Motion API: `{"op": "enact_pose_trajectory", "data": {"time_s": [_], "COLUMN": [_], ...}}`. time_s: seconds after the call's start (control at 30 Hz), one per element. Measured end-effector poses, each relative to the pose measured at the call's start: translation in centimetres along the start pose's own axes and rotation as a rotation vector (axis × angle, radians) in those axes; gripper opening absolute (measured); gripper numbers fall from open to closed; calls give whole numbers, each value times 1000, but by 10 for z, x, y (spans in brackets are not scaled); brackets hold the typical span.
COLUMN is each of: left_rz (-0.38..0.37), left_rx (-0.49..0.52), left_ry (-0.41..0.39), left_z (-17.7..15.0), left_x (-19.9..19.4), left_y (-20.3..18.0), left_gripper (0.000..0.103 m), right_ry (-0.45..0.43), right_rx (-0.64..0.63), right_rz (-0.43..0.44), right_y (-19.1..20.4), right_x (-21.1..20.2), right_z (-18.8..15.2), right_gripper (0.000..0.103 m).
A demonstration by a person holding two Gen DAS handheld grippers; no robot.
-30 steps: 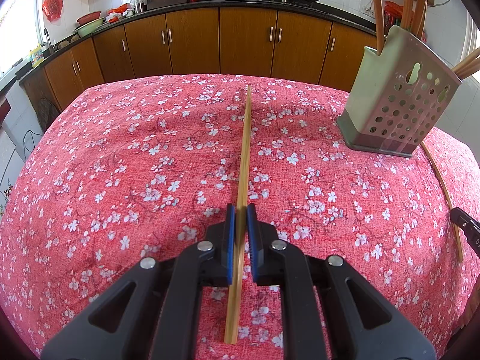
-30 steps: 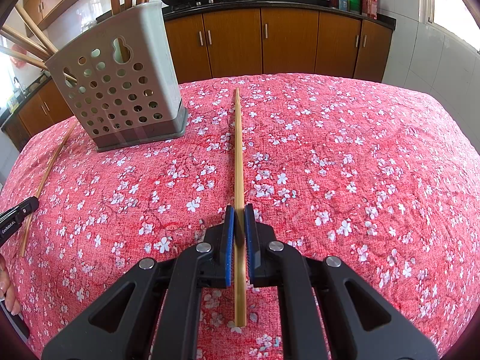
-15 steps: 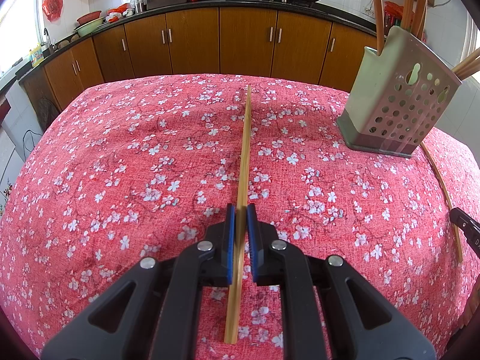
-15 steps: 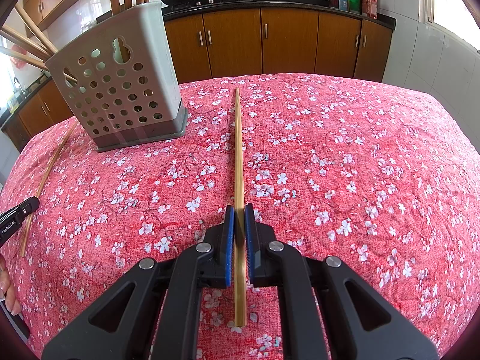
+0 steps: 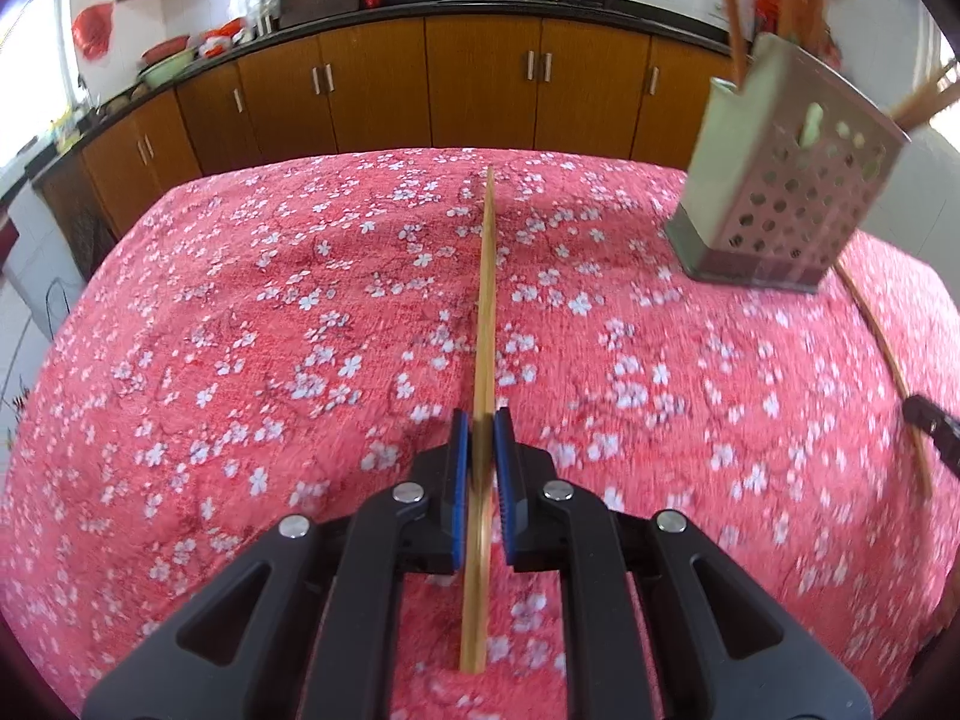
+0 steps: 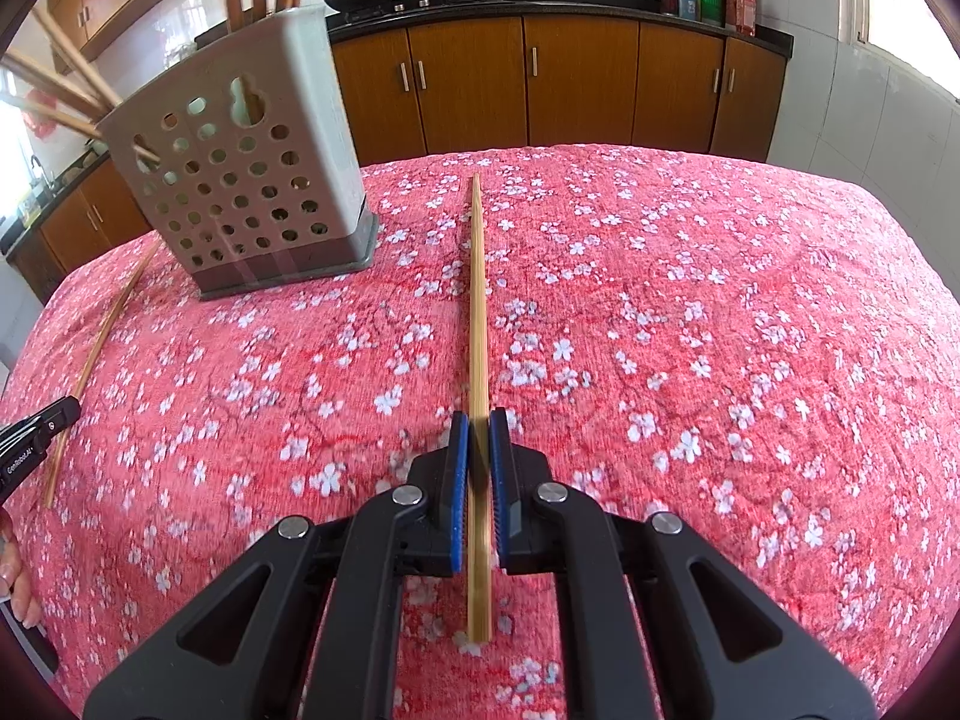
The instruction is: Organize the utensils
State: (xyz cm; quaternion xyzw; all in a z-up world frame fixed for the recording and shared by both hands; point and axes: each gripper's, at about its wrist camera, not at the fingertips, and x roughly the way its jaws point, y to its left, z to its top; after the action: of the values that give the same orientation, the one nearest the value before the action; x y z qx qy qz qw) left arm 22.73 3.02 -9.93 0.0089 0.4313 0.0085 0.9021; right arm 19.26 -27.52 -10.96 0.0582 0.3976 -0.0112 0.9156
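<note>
**Chopsticks gripped in both hands, holder waiting between them**

Left wrist view: a bamboo chopstick (image 5: pixel 485 324) is clamped between the blue fingers (image 5: pixel 459 468) of the left gripper (image 5: pixel 482 420), its far end pointing across the desk (image 5: pixel 240 330), which wears a red flowered cloth. The perforated grey utensil holder (image 5: pixel 786 192) stands to the right, with sticks already upright in it. Another chopstick (image 5: pixel 888 366) lies beside it, with the other gripper's tip at its near end. No writing is legible here.

Right wrist view: the right gripper (image 6: pixel 477 420) is likewise clenched on its own chopstick (image 6: pixel 477 300), the holder (image 6: pixel 240 180) standing to the left. To do the step well, I judge each stick should be raised clear of the cloth, tipped upright and lowered into the holder's open top one at a time, avoiding the sticks leaning there. The other gripper's tip (image 6: pixel 36 441) at the left edge bears small white lettering, too small to read surely.
</note>
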Motion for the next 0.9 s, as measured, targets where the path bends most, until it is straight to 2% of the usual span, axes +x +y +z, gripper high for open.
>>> {"op": "enact_pose_trajectory", "data": {"time_s": [0.13, 0.23, 0.37, 0.57, 0.7, 0.9], "left_rz": [-4, 1, 5, -28, -59, -109], "left_rx": [16, 49, 80, 74, 41, 21], "left_ry": [1, -1, -27, -169, -273, -364], "left_z": [-9, -11, -11, 12, 33, 58], "left_x": [-7, -9, -23, -76, -114, -148], "left_y": [1, -1, -2, 4, 7, 9], "left_gripper": [14, 9, 8, 8, 8, 8], "right_ry": [1, -1, -49, -219, -324, -403], "right_rx": [-1, -14, -31, -55, -39, -7], "right_rz": [16, 16, -14, -34, -17, 38], "right_y": [-1, -1, -3, -4, -6, -5], "right_x": [-5, -7, -24, -72, -106, -132], "right_z": [-7, -9, -10, 9, 28, 51], "right_gripper": [8, 8, 8, 8, 8, 8]}}
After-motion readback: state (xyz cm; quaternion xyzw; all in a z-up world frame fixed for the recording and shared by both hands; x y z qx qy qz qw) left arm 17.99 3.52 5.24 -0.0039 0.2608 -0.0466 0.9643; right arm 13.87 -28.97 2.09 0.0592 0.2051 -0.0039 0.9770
